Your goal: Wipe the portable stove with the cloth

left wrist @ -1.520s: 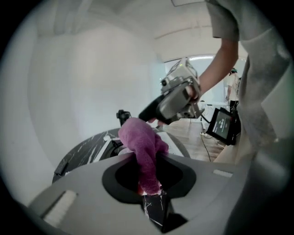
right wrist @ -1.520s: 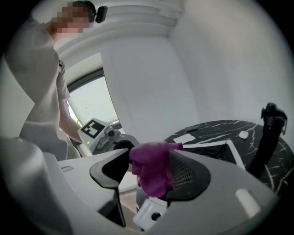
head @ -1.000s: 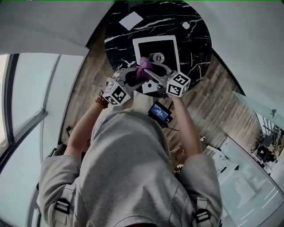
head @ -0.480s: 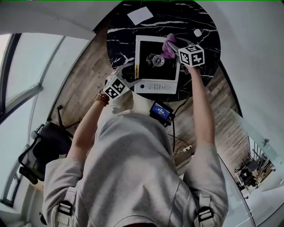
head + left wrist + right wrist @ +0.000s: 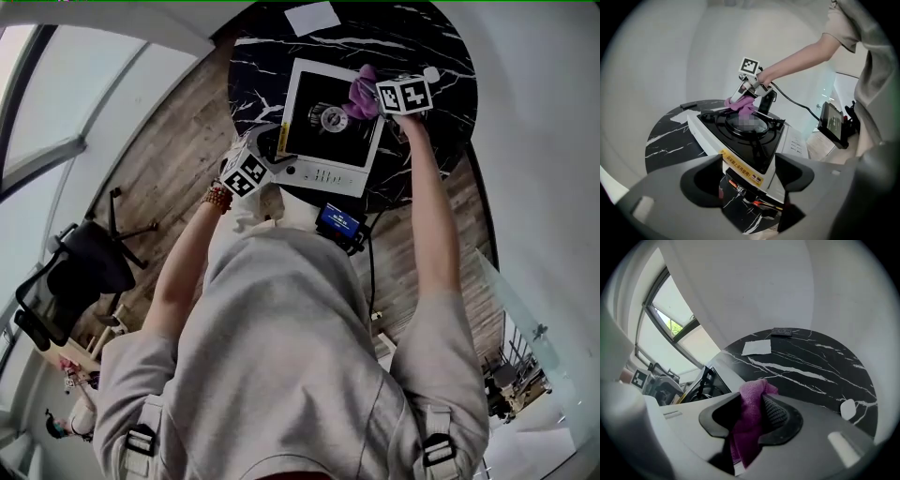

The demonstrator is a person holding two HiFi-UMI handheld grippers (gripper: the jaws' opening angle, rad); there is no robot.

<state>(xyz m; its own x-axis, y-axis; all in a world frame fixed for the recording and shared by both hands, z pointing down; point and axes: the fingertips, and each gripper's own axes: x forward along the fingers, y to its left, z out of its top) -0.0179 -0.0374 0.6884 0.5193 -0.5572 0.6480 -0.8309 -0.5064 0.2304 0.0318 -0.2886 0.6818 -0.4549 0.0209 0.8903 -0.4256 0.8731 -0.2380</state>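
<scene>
Carrying the cloth [image 5: 749, 397], pinched tight between the right gripper's [image 5: 750, 411] fingers, out from the chest onto the stove's [image 5: 328, 174] far right corner. Opening the left gripper's [image 5: 747, 174] fingers wide, empty, framing the near corner, perhaps to steady it. Beginning the wipe; next needing soft purple pile dragged across glossy black top and round burner [image 5: 332, 118] on the marbled counter [image 5: 433, 56].

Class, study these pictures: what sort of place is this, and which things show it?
Probably an office-like room, not a kitchen: the portable stove sits on a round marble-patterned table, with an office chair on wood flooring.
</scene>
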